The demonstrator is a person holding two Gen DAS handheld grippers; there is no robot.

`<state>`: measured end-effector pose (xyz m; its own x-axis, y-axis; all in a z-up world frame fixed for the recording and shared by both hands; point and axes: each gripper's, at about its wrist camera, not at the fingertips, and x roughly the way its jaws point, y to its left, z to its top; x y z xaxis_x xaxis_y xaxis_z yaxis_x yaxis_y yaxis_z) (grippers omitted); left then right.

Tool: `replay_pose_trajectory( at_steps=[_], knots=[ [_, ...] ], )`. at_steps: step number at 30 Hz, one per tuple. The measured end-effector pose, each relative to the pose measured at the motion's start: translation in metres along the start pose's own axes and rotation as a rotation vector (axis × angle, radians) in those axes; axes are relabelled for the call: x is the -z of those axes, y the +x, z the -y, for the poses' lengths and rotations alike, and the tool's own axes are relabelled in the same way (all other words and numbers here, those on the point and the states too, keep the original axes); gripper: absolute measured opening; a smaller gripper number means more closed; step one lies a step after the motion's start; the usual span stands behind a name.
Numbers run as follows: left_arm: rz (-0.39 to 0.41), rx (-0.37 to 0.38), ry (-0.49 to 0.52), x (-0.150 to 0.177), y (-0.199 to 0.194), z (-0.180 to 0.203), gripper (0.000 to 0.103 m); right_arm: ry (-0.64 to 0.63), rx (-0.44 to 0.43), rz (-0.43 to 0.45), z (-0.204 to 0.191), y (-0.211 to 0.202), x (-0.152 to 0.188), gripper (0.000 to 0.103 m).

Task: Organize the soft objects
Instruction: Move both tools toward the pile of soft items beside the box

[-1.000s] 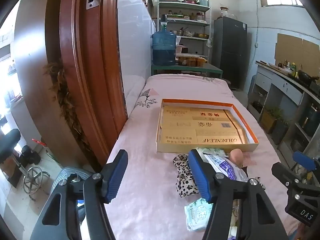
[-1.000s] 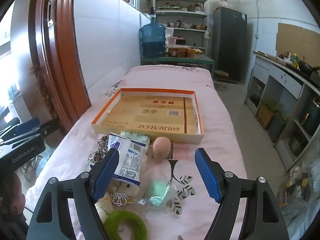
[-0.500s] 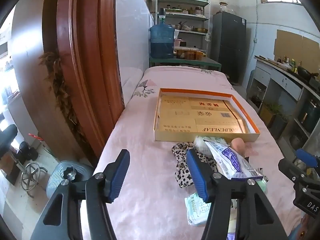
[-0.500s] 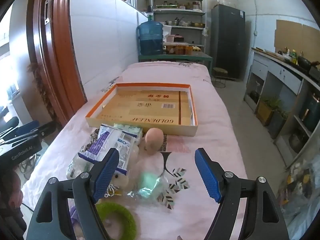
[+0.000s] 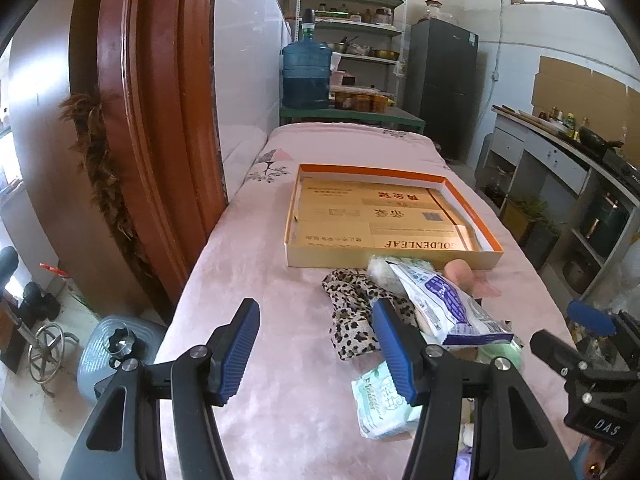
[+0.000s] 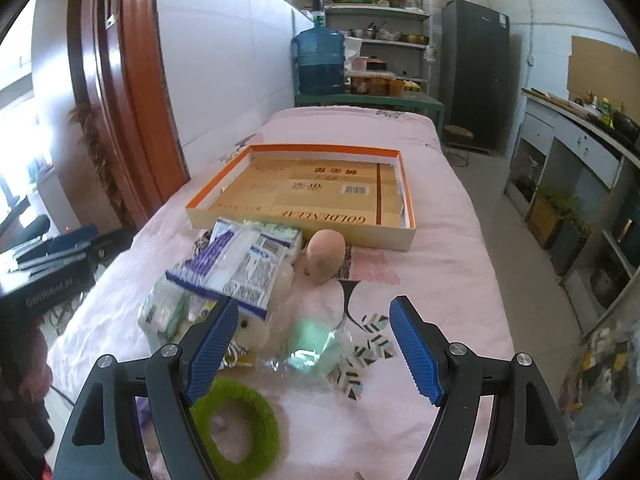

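Both tools, left (image 5: pixel 316 344) and right (image 6: pixel 310 346), hover open over a desk (image 6: pixel 440 240); the crinkly wipes packet (image 6: pixel 236 266) looks light and squashy, best pinched mid-body.

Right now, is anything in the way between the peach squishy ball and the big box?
Nothing visible. The peach ball lies just in front of the box, with only bare pink cloth between them. Both grippers, left and right, hang open and empty.

Matt pink cloth (image 6: pixel 440 240) under a cardboard tray (image 6: pixel 304 232); glossy plastic packet (image 6: pixel 240 264); fuzzy green ring (image 6: pixel 236 424).
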<state>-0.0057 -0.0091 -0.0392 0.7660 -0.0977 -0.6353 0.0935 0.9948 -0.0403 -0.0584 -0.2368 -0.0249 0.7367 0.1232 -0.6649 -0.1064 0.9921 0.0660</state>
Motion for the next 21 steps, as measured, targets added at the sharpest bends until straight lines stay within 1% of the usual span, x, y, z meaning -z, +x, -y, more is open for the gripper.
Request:
replay_pose_trajectory(
  at_steps=[5,16,21],
  knots=[
    [-0.008,0.020,-0.002,0.004,0.001,0.001,0.059,0.001,-0.007,-0.009,0.000,0.000,0.008,0.079],
    [-0.014,0.039,0.006,0.006,0.000,0.009,0.059,-0.007,-0.035,-0.006,-0.007,0.001,0.006,0.079],
    [-0.004,0.070,0.009,0.007,-0.007,0.009,0.059,-0.003,-0.034,-0.008,-0.007,0.001,0.006,0.079]
  ],
)
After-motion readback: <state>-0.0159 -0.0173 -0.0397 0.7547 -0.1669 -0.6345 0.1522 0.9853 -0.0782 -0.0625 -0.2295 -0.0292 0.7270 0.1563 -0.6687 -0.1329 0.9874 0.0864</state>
